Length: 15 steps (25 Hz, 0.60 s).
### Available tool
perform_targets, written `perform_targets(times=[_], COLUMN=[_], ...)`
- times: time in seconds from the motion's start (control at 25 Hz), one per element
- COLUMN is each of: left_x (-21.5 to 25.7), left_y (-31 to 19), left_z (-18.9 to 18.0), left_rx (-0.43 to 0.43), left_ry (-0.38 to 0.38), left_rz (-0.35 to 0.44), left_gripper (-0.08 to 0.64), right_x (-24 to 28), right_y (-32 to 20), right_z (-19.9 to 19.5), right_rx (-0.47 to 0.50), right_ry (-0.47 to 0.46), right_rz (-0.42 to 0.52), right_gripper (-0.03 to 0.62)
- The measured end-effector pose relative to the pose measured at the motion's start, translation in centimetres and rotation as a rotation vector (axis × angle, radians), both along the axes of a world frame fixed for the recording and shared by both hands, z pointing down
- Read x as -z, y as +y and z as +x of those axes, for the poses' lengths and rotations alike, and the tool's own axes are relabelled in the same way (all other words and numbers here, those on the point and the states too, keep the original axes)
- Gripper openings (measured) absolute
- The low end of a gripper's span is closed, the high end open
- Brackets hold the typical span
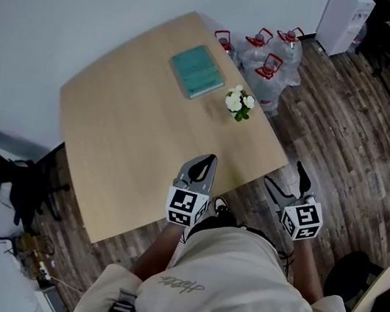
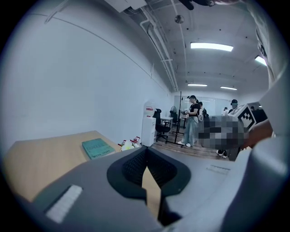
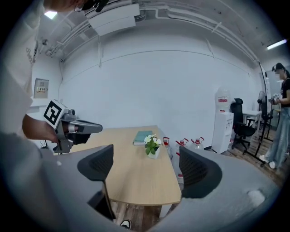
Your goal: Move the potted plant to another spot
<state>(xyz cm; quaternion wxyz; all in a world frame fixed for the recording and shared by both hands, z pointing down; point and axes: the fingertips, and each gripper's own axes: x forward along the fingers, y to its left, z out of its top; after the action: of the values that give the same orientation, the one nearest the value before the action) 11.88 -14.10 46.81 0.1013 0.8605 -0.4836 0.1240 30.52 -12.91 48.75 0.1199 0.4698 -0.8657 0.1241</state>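
White-flowered, green-leaved small potted plant [image 1: 238,103] untouched near right edge of pale wooden table [image 1: 130,140], upper middle of frame. Wide-spread right gripper [image 1: 286,181] aimed there, seemingly readying the grab; closed, empty left gripper [image 1: 210,162] idle, lower centre.

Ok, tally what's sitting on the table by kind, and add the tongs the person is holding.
Teal book: 1
Potted plant: 1
Tongs: 2, the left tongs and the right tongs
Total: 4
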Motion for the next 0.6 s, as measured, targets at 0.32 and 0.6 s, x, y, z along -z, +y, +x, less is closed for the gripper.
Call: perform_targets(times=[0.32,0.6], left_x=[-0.1,-1.0], left_y=[-3.2,-2.7], left_z=[-1.6,-4.4], left_rx=[-0.026,0.018], left_ry=[0.033,0.075], left_rz=[0.007,-0.034], left_gripper=[0.014,0.014], right_x=[-1.0,-1.4], right_y=[-2.1,-3.1], right_z=[-2.2,-6.4], right_rx=[0.007,0.103], right_ry=[0.069,0.117], right_rz=[-0.030,-0.039], right_gripper=[0.449,0.449])
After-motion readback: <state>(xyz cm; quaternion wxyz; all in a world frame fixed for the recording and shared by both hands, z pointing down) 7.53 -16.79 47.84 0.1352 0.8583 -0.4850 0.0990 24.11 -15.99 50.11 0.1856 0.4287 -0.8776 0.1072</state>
